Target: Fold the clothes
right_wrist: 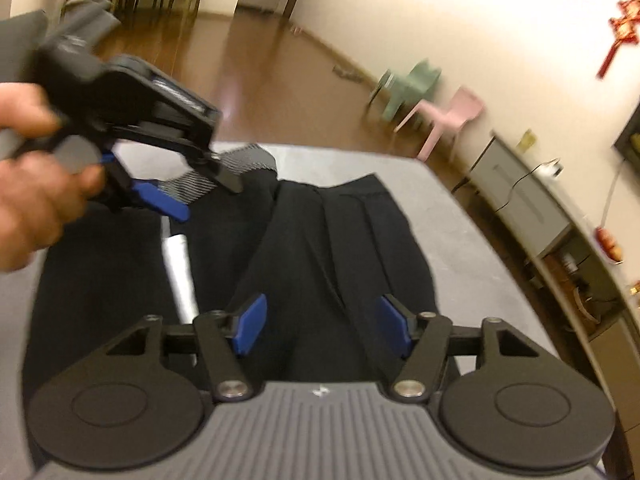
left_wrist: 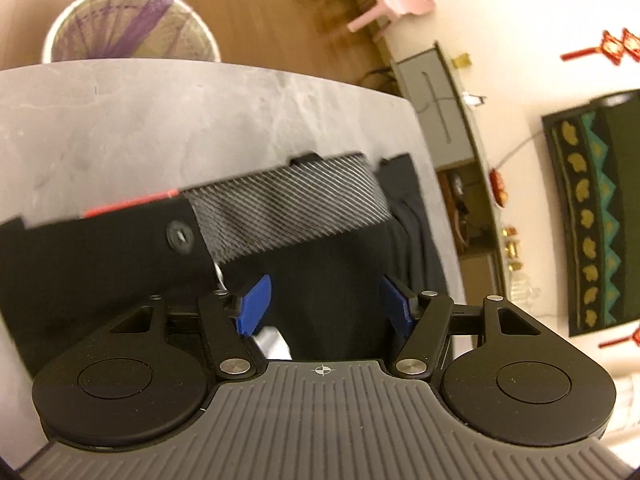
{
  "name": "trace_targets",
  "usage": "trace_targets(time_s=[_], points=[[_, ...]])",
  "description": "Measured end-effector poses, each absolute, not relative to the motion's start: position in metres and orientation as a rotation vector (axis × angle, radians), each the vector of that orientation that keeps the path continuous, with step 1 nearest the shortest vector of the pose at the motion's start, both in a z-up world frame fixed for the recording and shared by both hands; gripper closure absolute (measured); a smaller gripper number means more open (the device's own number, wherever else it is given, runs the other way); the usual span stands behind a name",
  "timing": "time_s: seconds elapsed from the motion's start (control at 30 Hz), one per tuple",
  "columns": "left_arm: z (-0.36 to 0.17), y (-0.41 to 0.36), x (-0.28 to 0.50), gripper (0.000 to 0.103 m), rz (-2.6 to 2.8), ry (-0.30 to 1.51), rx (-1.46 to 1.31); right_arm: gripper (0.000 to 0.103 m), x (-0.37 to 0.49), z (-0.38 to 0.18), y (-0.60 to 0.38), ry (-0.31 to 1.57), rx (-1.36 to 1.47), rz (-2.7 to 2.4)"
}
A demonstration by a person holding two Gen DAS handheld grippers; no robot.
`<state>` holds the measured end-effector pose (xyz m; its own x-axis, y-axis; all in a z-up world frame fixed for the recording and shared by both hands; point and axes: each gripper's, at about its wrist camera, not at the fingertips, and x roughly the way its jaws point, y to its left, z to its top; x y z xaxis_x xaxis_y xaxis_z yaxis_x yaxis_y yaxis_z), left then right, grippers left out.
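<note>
A black garment (left_wrist: 332,272) lies spread on the grey table (left_wrist: 120,120). It has a grey ribbed band (left_wrist: 288,216), a red strip (left_wrist: 128,204) and a dark button (left_wrist: 181,236). My left gripper (left_wrist: 326,308) hovers just over the black cloth near the band, open, with nothing between its blue pads (left_wrist: 256,304). In the right wrist view my right gripper (right_wrist: 324,324) is open above the garment (right_wrist: 320,240), close to its near edge. A hand (right_wrist: 36,192) holds the left gripper (right_wrist: 192,188) by the ribbed band (right_wrist: 248,160). A silver stripe (right_wrist: 180,272) runs down the cloth.
A round woven basket (left_wrist: 128,28) stands on the wooden floor beyond the table's far edge. A pink chair (right_wrist: 452,116) and a green chair (right_wrist: 408,84) stand by the wall. A grey sideboard (right_wrist: 528,208) runs along the right, past the table edge (right_wrist: 460,248).
</note>
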<state>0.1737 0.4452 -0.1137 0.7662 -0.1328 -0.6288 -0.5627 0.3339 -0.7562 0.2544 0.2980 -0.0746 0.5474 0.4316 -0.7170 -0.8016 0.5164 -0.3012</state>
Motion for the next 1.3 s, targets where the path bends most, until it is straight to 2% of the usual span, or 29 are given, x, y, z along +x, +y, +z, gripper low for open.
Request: trace_targets(time_s=[0.1,0.17,0.2,0.23,0.33,0.43,0.53,0.67,0.73,1.13,1.23,1.3], points=[[-0.117,0.449,0.180,0.052,0.293,0.708,-1.213,0.037,0.285,-0.096,0.318,0.715,-0.670,0.848],[-0.118,0.450,0.182,0.052,0.282,0.724,-1.199,0.042,0.300,-0.106,0.326,0.760,-0.638,0.901],[-0.118,0.451,0.183,0.052,0.277,0.732,-1.192,0.053,0.305,-0.110,0.330,0.788,-0.621,0.919],[-0.118,0.452,0.183,0.053,0.276,0.738,-1.192,0.074,0.310,-0.114,0.333,0.815,-0.604,0.938],[-0.120,0.459,0.180,0.053,0.286,0.735,-1.222,0.096,0.310,-0.119,0.338,0.831,-0.592,0.966],[-0.120,0.464,0.176,0.053,0.310,0.722,-1.238,0.098,0.298,-0.101,0.327,0.761,-0.587,0.937],[-0.119,0.465,0.173,0.054,0.327,0.717,-1.241,0.099,0.276,-0.056,0.296,0.627,-0.460,0.894],[-0.118,0.464,0.170,0.054,0.360,0.710,-1.249,0.099,0.212,-0.007,0.248,0.428,-0.339,0.864],[-0.116,0.460,0.171,0.054,0.376,0.712,-1.231,0.099,0.183,-0.018,0.244,0.422,-0.404,0.844],[-0.088,0.434,0.143,0.051,0.166,0.643,-1.337,0.098,0.151,-0.082,0.250,0.411,-0.592,0.697],[-0.095,0.426,0.144,0.045,0.066,0.653,-1.422,0.098,0.155,-0.074,0.243,0.398,-0.524,0.674],[-0.109,0.421,0.150,0.034,0.030,0.666,-1.531,0.098,0.163,-0.073,0.238,0.394,-0.483,0.667]])
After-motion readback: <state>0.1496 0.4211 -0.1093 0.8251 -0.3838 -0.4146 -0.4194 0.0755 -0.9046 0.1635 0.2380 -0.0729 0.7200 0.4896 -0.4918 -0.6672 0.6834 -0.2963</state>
